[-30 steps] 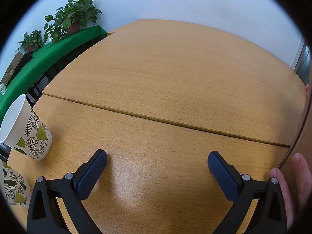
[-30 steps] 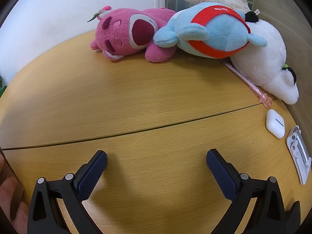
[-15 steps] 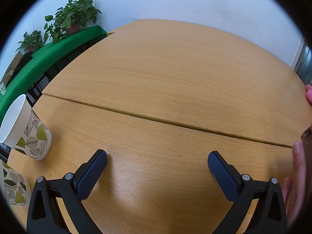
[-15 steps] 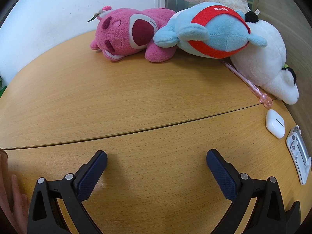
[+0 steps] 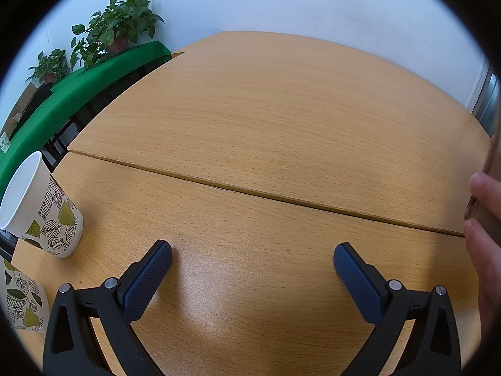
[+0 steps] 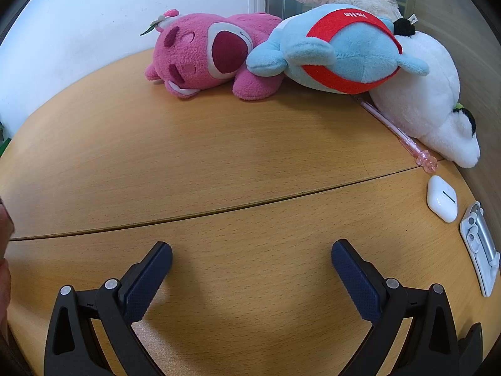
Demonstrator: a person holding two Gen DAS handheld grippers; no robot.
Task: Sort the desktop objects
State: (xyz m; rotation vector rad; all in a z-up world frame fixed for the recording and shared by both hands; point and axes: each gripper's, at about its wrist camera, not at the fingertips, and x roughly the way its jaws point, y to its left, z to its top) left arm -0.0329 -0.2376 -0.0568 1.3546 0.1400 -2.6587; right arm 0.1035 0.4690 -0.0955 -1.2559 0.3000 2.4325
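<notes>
My left gripper (image 5: 252, 255) is open and empty, low over the wooden table (image 5: 266, 119). A leaf-print paper cup (image 5: 40, 210) stands at its left, and a second leaf-print cup (image 5: 23, 305) shows at the lower left edge. My right gripper (image 6: 250, 255) is open and empty over the table (image 6: 156, 156). Far ahead lie a pink plush bear (image 6: 206, 56), a blue plush with a red band (image 6: 338, 50) and a white plush (image 6: 432, 106). A pink pen (image 6: 397, 131), a white earbud case (image 6: 442, 199) and a white and silver clip-like item (image 6: 480, 246) lie at the right.
A bare hand (image 5: 485, 219) holding something brown is at the right edge of the left wrist view, and shows at the left edge of the right wrist view (image 6: 4, 266). A green-covered bench (image 5: 72, 94) with potted plants (image 5: 116, 28) stands beyond the table's left edge.
Both grippers have stayed still and open. The hand at the right edge of the left wrist view has shifted upward and now holds a brown object higher.
</notes>
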